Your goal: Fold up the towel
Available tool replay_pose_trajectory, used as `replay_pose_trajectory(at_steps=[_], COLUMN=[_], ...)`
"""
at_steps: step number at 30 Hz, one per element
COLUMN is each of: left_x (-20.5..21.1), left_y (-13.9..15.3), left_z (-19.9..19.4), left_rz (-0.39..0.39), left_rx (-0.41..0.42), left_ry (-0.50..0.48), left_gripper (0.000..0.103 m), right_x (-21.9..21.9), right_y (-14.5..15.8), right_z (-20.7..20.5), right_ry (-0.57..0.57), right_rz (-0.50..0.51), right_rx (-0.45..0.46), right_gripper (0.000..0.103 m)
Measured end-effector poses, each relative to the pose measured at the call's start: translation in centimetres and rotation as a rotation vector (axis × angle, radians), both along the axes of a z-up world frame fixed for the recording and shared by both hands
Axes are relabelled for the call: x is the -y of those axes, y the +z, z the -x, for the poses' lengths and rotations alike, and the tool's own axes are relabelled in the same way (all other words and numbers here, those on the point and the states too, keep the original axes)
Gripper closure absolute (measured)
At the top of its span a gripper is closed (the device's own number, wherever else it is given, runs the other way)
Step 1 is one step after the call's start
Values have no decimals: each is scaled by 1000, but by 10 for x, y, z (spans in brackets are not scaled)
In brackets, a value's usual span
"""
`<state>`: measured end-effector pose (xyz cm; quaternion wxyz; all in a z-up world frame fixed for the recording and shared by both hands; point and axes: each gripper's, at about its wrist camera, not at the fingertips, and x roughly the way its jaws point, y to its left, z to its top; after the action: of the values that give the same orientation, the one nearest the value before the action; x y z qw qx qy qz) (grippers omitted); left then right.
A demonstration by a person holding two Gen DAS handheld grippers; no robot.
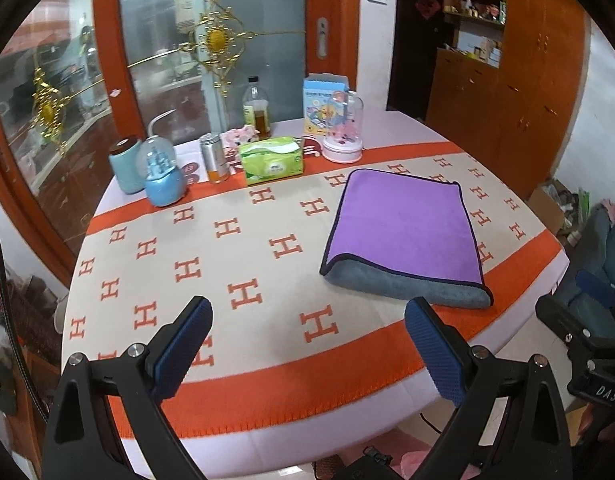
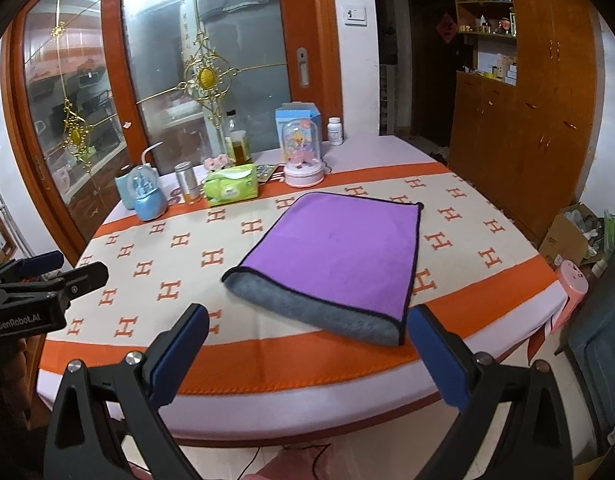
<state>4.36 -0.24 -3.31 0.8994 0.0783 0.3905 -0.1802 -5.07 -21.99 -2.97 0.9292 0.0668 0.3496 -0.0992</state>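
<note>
On the right half of the table (image 1: 267,368) lies the towel (image 1: 403,228), already doubled; both my grippers, left (image 1: 307,344) and right (image 2: 307,344), hang wide open, empty, so I should pinch the near corners evenly.

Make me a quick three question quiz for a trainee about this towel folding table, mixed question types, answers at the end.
1. True or false: the purple towel lies folded on the table, its grey side showing along the near edge.
2. Multiple choice: the left gripper and right gripper are A) both shut on the towel, B) both open, clear of it, C) one open, one shut.
3. Fill in: the green tissue pack sits between the metal can and the pink ______ dome.

Key: 1 true; 2 B; 3 glass.
</note>
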Motion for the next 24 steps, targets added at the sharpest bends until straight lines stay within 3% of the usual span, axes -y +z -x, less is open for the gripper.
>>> replay_pose_trajectory(at_steps=[3, 12, 24], left_x=[10, 58, 102], left_y=[-3, -21, -73], left_z=[-13, -62, -135], left_rz=[14, -48, -123], left_rx=[-5, -28, -161], left_ry=[-29, -115, -144], left_gripper=[6, 6, 7], right_x=[12, 57, 107], right_y=[-7, -38, -89], right_z=[-9, -39, -77], right_ry=[-2, -28, -62], right_rz=[5, -22, -123], right_rx=[-7, -105, -244], right_gripper=[3, 3, 4])
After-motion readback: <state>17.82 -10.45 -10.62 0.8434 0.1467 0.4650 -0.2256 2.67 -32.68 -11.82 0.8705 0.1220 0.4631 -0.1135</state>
